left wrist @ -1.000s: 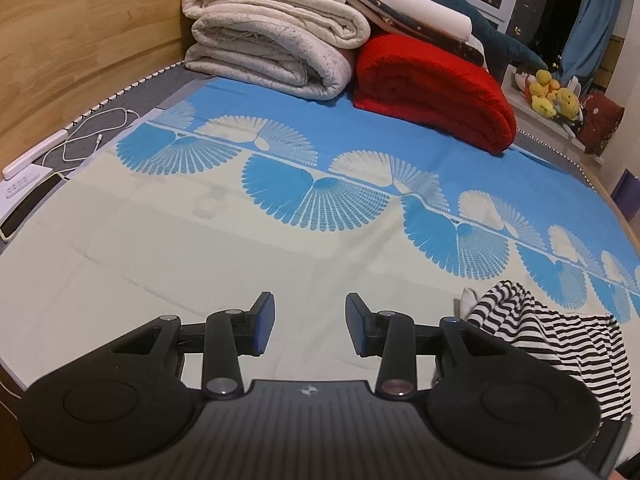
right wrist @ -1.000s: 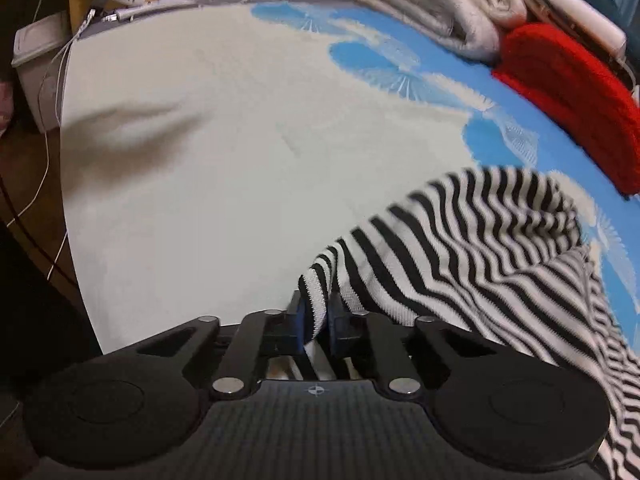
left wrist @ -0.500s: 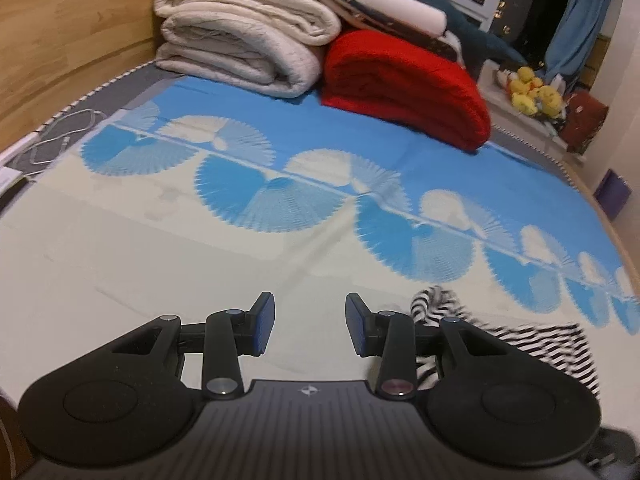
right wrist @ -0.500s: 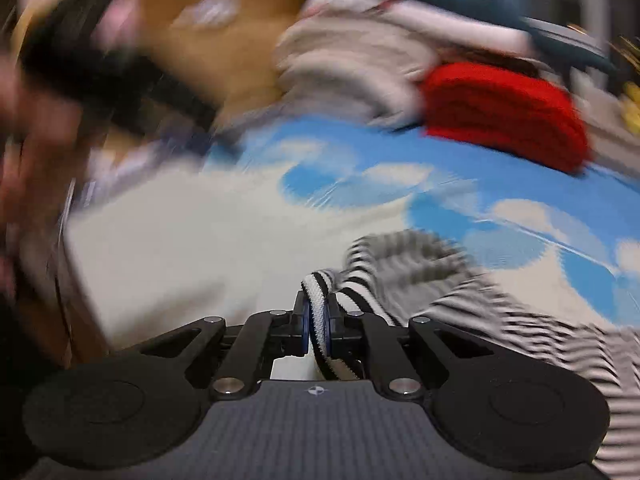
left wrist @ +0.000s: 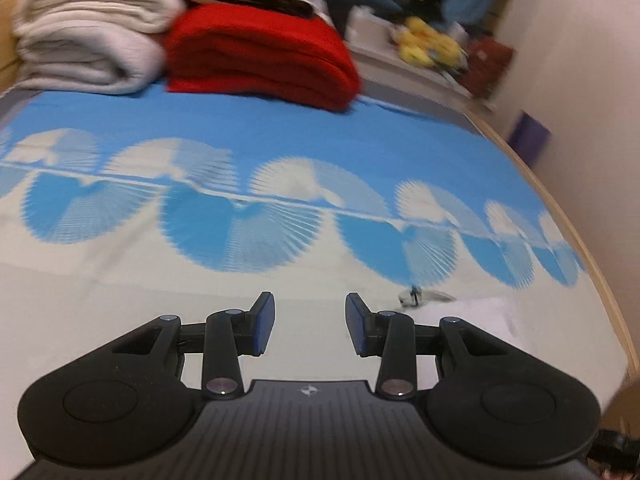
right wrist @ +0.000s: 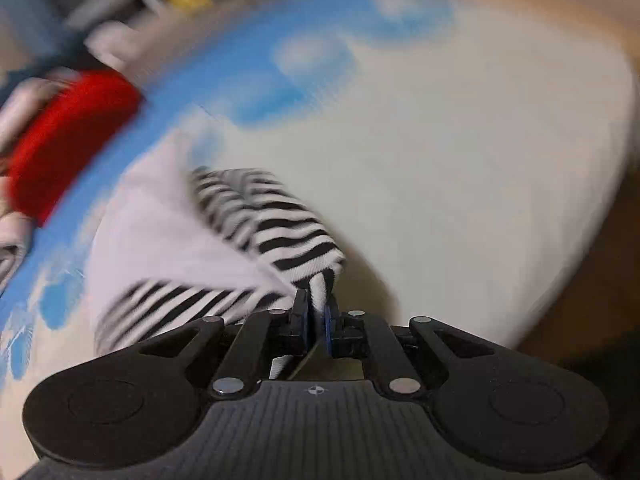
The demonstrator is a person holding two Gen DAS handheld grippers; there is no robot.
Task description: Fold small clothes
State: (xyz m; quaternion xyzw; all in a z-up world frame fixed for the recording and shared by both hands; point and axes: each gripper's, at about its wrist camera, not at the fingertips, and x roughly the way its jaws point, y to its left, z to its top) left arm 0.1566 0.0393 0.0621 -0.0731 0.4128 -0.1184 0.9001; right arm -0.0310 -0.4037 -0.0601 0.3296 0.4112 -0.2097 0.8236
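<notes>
The right claw (right wrist: 316, 322) pinches a fold of the black-and-white striped knit garment (right wrist: 276, 236), lifted over the cream-and-blue fan-patterned bedsheet (right wrist: 460, 168) near the bed's edge. The left claw (left wrist: 310, 328) stands half open, empty, above the sheet.

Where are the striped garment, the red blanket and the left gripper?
striped garment (right wrist: 288, 232): right wrist view, striped fold just ahead of the fingers.
red blanket (left wrist: 260, 52): left wrist view, middle of the folded stack.
left gripper (left wrist: 310, 326): left wrist view, gap between its open fingers.
</notes>
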